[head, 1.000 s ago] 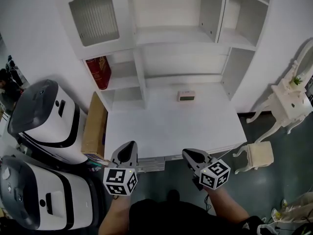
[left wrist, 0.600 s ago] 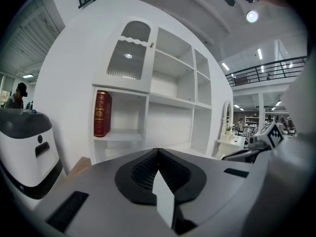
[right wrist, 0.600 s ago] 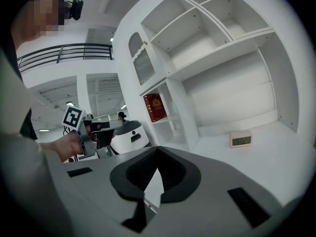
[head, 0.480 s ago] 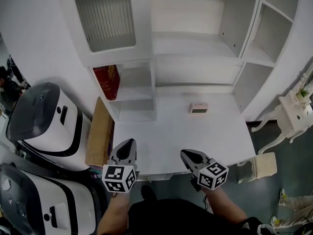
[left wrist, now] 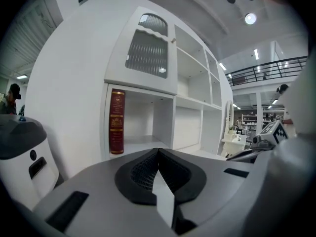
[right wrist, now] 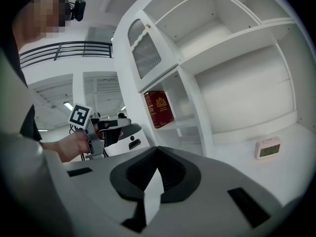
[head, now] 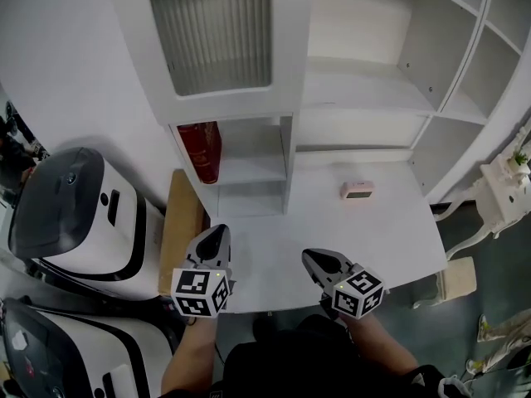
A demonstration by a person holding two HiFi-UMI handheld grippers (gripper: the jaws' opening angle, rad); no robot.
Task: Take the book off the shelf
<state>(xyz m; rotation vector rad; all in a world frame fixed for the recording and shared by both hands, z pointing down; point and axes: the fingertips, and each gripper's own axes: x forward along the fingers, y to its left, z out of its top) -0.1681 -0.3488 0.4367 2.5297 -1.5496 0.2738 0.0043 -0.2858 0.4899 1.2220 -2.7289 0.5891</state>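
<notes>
book (left wrist: pixel 117 121): dark red, gold emblem | shelf (head: pixel 290 98): white | clock (right wrist: pixel 268 150): pink, green display | machine (head: pixel 79 222): white, black lid

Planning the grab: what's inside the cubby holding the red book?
Only the red book, standing upright at the cubby's left wall. The corner behind it is hidden.

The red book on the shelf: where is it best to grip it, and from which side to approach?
Probably across the spine, about mid-height, coming level from the open front. The red book stands upright, spine outward, close to the left wall of its compartment, with free room only on its right.
</notes>
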